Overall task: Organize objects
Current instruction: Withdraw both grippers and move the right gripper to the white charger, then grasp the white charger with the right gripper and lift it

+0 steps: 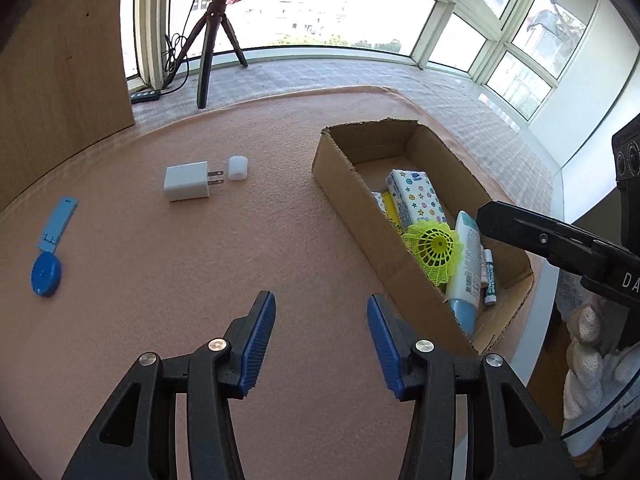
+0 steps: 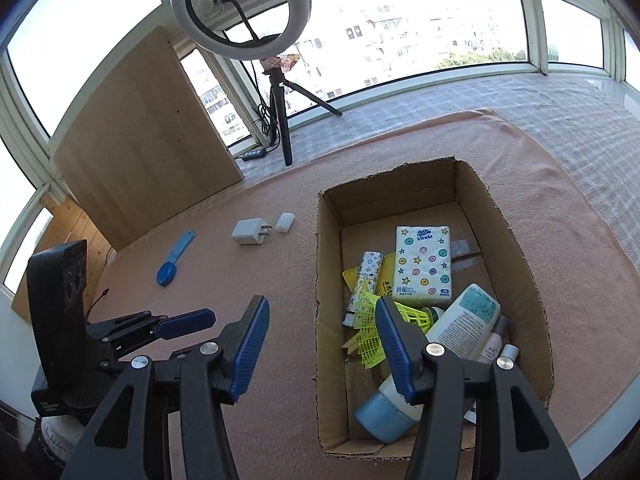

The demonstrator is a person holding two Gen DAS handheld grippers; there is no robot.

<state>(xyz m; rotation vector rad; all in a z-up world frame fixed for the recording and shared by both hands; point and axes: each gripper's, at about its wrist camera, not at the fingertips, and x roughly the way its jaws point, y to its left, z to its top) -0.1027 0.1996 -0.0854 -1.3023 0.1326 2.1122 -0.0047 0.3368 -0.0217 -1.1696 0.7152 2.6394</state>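
An open cardboard box on the pink cloth holds a tissue pack, a yellow shuttlecock, a white lotion bottle with a blue cap and other small items. Left of the box lie a white charger, a small white cap and a blue tool. My left gripper hangs open over bare cloth with nothing between its fingers. My right gripper is open above the box's left wall, empty.
A ring light on a tripod stands on the checked sill behind the cloth, with a wooden board leaning at the left. The right gripper's finger reaches over the box. A gloved hand shows at the right edge.
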